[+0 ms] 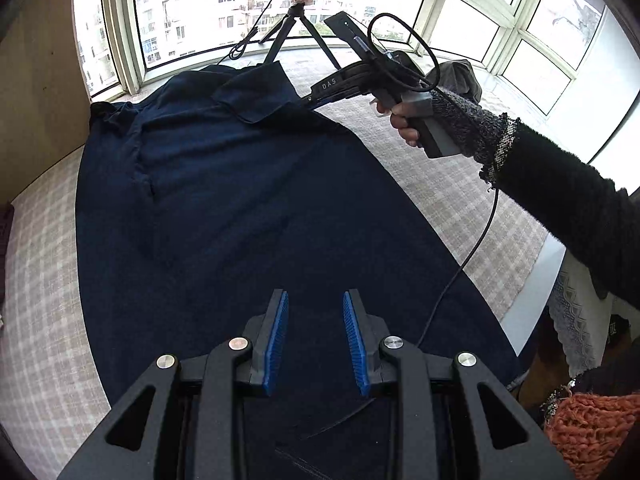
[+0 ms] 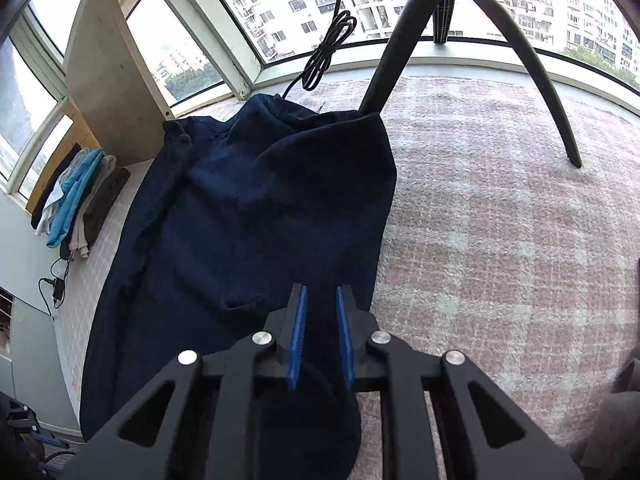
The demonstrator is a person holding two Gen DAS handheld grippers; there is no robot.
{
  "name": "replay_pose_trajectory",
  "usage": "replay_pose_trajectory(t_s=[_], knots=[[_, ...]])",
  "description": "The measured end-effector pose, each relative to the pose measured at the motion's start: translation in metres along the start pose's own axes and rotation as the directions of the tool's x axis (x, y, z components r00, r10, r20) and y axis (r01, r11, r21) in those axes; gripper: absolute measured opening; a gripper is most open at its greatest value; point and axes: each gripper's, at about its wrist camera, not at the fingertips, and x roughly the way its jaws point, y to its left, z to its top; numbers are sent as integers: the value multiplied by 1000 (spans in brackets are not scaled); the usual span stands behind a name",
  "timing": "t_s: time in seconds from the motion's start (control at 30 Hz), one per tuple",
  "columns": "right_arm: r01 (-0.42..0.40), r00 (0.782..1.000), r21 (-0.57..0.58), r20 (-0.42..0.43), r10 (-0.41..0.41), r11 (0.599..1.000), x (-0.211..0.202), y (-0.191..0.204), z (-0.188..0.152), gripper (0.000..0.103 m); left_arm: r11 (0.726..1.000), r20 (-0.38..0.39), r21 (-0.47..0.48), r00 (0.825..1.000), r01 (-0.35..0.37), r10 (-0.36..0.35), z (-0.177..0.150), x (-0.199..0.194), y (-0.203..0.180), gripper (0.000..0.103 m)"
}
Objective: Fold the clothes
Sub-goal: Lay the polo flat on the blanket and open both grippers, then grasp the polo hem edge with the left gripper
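Navy shirt stretched lengthwise away from left gripper — jaws apart, empty; right gripper nearer its folded sleeve edge — whether pinching cloth, cannot tell.

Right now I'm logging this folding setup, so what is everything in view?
shirt: one, navy, spread on the checked cover
checked cover: one, pale pink-grey, under the shirt
clothes pile: one, blue, white and brown, far left edge
tripod: one, black, by the windows
cable: one, black, coiled near the tripod
left gripper: black, blue pads, open above the shirt
right gripper: black, blue pads, narrow gap, over the shirt's edge
hand: one, holding the right gripper
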Motion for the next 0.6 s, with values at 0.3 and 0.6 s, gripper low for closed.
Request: replay_pose_trajectory(t_s=[0.3, 0.6], knots=[[9, 999, -41, 46, -7, 999, -100, 19, -32, 17, 998, 6, -55, 1000, -11, 11, -37, -23, 1, 27], [-21, 987, 109, 163, 3, 994, -278, 23, -117, 61, 999, -6, 47, 1000, -18, 18, -101, -70, -41, 29]])
